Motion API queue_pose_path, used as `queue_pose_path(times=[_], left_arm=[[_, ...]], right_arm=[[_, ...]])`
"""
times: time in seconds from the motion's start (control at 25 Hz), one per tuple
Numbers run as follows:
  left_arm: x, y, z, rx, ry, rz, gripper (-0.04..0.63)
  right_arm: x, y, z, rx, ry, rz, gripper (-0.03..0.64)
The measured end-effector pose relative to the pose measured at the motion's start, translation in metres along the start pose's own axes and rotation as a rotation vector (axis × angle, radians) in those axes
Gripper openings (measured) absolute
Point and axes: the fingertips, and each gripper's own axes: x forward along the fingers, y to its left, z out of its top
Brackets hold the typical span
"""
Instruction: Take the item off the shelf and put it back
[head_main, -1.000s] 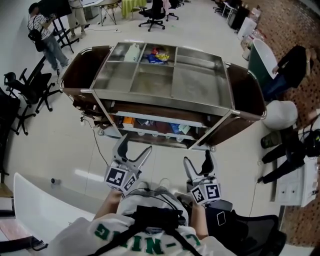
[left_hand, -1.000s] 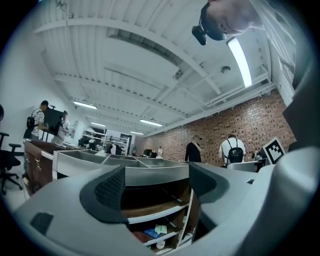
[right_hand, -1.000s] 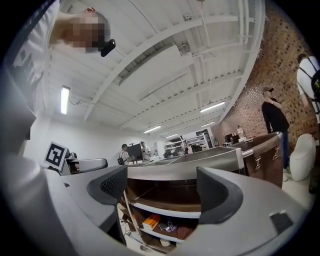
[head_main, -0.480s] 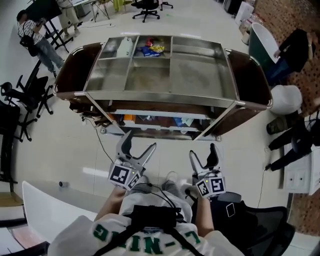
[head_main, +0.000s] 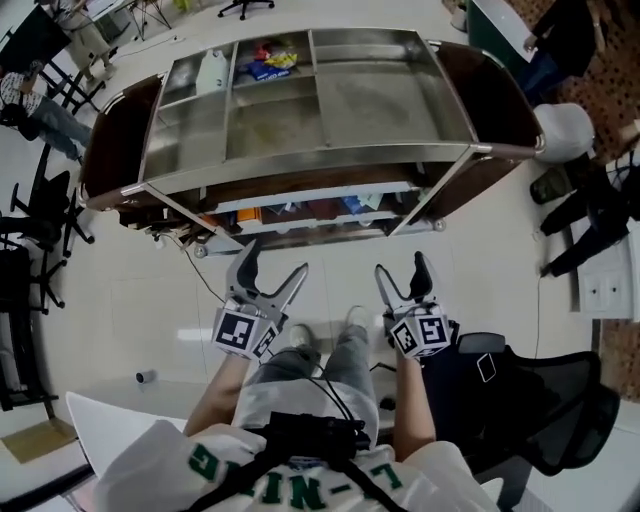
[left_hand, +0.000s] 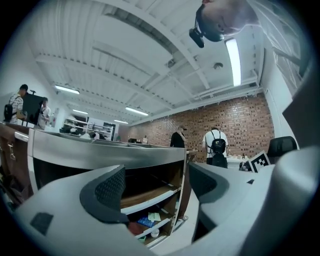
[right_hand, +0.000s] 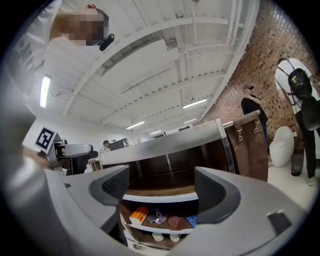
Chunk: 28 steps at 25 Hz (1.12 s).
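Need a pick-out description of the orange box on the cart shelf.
Find the steel-topped cart, then its lower shelf crowded with small items. The orange box lies at that row's left end, the only orange thing among grey, brown and blue neighbours.

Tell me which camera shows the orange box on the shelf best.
Right gripper view: the orange box lies unobstructed, side on. Head view catches only an orange sliver under the cart top; left gripper view misses it.

Black harness (head_main: 312, 432) with crossing straps, mid-chest. White short-sleeved shirt (head_main: 130, 465) all round harness, green block lettering (head_main: 215, 463) on either side of it. Thin black cables (head_main: 335, 392) leading off from harness across grey trousers (head_main: 275, 368). Pale shoes (head_main: 300, 335) past trousers, farthest from harness.
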Motion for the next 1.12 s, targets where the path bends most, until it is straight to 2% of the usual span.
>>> queue_pose_path(times=[0.2,0.52,0.6,0.96,1.04,1.12], left_arm=[[0.025,-0.014,-0.032,0.018,0.034,-0.064,0.380],[0.056,-0.044,-0.094,0.008,0.065,-0.123,0.380],[0.063,-0.046,-0.119,0.027,0.065,-0.133,0.380],[0.097,-0.014,-0.208,0.057,0.038,-0.054,0.380],[0.101,-0.004,-0.226,0.062,0.038,-0.028,0.380],[0.105,-0.001,-0.239,0.042,0.046,-0.010,0.380]], right_arm=[[0.007,-0.027,-0.036,0.006,0.023,-0.024,0.403],[0.038,-0.084,-0.134,0.003,0.129,-0.032,0.403],[0.051,-0.099,-0.166,0.000,0.157,-0.021,0.403],[0.150,-0.178,-0.294,0.060,0.249,-0.003,0.403],[0.175,-0.198,-0.321,0.078,0.287,-0.028,0.403],[0.196,-0.222,-0.350,0.095,0.344,-0.086,0.376]])
